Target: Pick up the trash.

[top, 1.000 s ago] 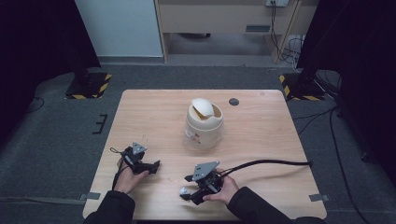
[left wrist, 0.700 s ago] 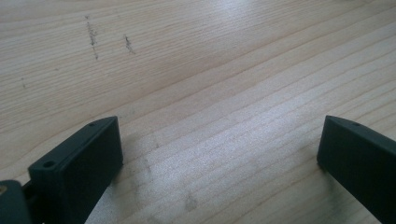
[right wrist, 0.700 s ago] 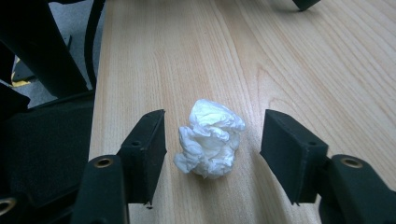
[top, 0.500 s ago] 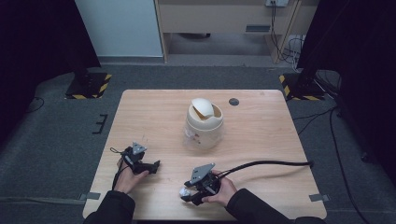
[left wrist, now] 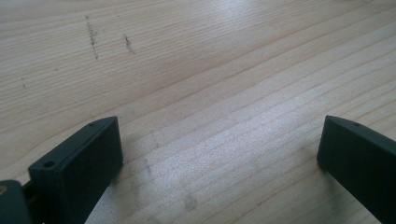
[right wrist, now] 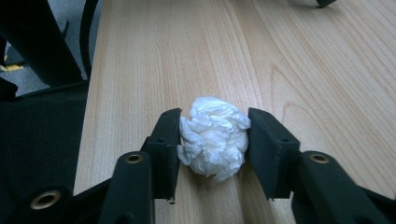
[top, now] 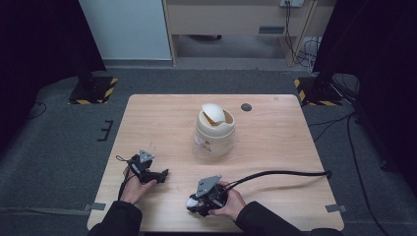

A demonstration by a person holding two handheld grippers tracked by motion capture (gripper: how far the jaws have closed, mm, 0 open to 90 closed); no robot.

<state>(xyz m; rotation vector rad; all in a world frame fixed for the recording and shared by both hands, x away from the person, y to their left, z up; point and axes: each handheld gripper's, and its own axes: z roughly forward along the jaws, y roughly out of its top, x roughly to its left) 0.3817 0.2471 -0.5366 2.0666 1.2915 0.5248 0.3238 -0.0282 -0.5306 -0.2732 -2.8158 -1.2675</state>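
**Right tool pinches a tissue wad near the bin**

High view: a cream plastic swing-lid bin [top: 214, 130] stands mid light wooden tabletop [top: 275, 147]. Nearer the person than the bin, the right tool [top: 196, 205] holds a crumpled white tissue ball [top: 193, 201]; the left tool [top: 160, 174] rests left of it.

Left gripper view: the left tool [left wrist: 219, 149] is spread over bare wood.

Right gripper view: the right tool [right wrist: 214, 135] pinches the tissue ball [right wrist: 214, 137].

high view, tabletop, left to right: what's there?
left gripper → tissue ball held in right gripper → swing-lid bin → dark disc near the far edge → cable trailing right.
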